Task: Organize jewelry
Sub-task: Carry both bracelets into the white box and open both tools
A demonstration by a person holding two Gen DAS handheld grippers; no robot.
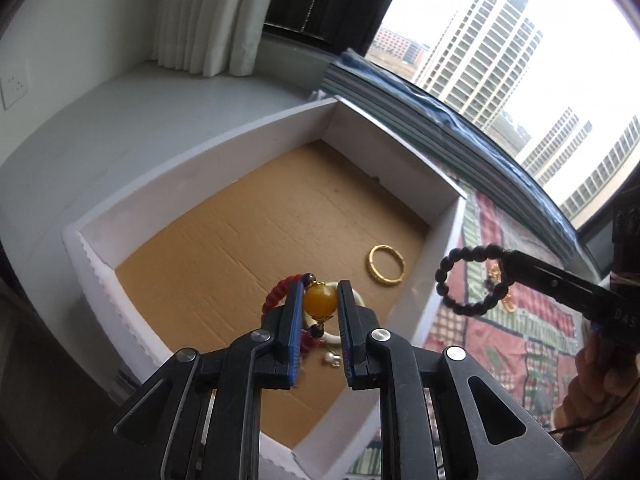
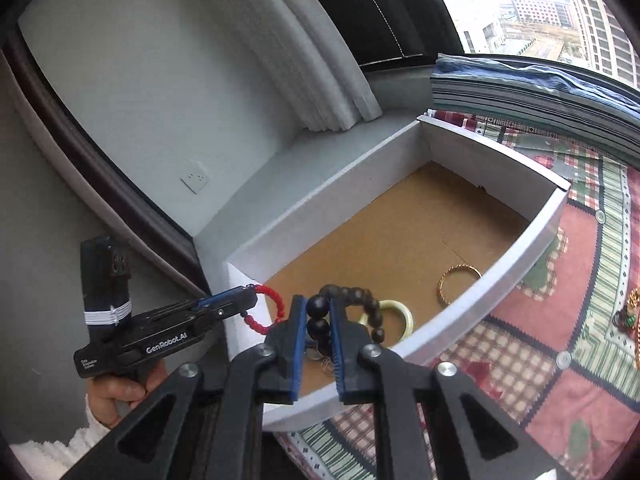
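Note:
A white box (image 1: 208, 160) with a cardboard floor sits in front of me. My left gripper (image 1: 320, 300) is shut on the amber bead of a red bead bracelet (image 1: 276, 294) and holds it above the box's near part. My right gripper (image 2: 319, 316) is shut on a black bead bracelet (image 2: 360, 298), also seen in the left wrist view (image 1: 470, 276), above the box's right wall. A gold bangle (image 1: 386, 265) and a pale jade bangle (image 2: 400, 314) lie on the box floor. The red bracelet shows in the right wrist view (image 2: 272, 300), and so does the left gripper (image 2: 246, 300).
The box stands on a patchwork quilt (image 2: 560, 380). More jewelry (image 2: 630, 316) lies on the quilt to the right. Small pearl pieces (image 1: 332, 360) lie in the box. A stack of folded fabric (image 1: 400, 96) lies behind the box by the window.

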